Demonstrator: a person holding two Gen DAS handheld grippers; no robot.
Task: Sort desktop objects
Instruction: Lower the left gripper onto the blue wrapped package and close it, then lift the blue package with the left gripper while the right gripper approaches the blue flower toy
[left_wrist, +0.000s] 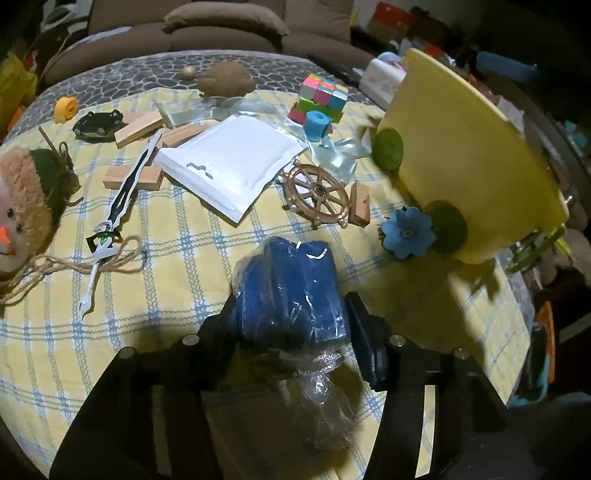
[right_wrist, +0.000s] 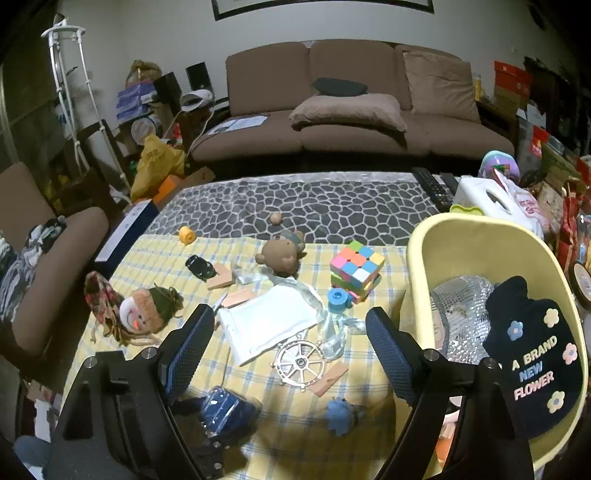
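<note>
Left tool round blue bundle

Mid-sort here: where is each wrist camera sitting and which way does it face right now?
Left wrist: low over the near table edge, facing the sofa; left gripper shut on the blue wrapped bundle, yellow basket at right.
Right wrist: higher, facing the sofa; right gripper open above the table.
Shared: ship's wheel, white pouch, colour cube, basket, bundle.
</note>
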